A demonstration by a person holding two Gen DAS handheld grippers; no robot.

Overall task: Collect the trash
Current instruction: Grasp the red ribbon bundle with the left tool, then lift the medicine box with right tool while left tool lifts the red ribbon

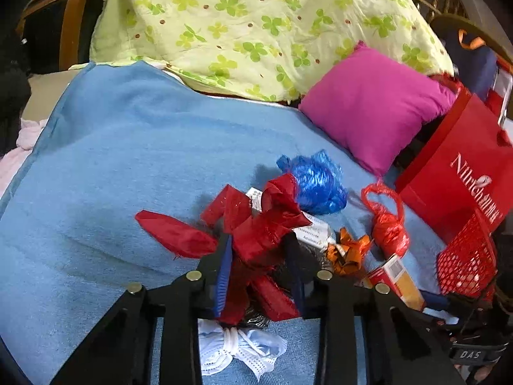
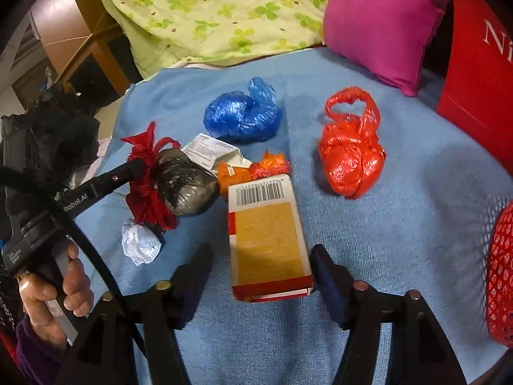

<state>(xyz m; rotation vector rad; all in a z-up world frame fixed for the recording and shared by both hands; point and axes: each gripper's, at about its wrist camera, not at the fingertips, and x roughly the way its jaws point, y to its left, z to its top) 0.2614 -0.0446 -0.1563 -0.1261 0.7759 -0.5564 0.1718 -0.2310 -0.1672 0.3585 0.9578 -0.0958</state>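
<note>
While the left gripper [image 1: 259, 269] is clamped on the red ribbon [image 1: 256, 227] at the near edge of the blanket [image 1: 112, 160], the right gripper [image 2: 259, 276] stands open around the box [image 2: 267, 234], not pressing it. Next, I judge, both pieces go into a container. Farther right, the mesh basket [image 1: 465, 263] and the red bag [image 1: 465, 166] show no contents that I can tell.

Both views are evenly and fairly brightly lit, apparently from overhead, with saturated colours. Soft shadows are cast on the blue blanket [image 1: 128, 160] toward about nine o'clock of the crumpled items. Glare is seen on the blue plastic bag [image 2: 243, 115] and the red plastic bag [image 2: 351, 157]. Strong fisheye bending is seen toward the rims, with black vignetting in the corners. Slight softness and compression blur are noted throughout, worst at the edges.
</note>
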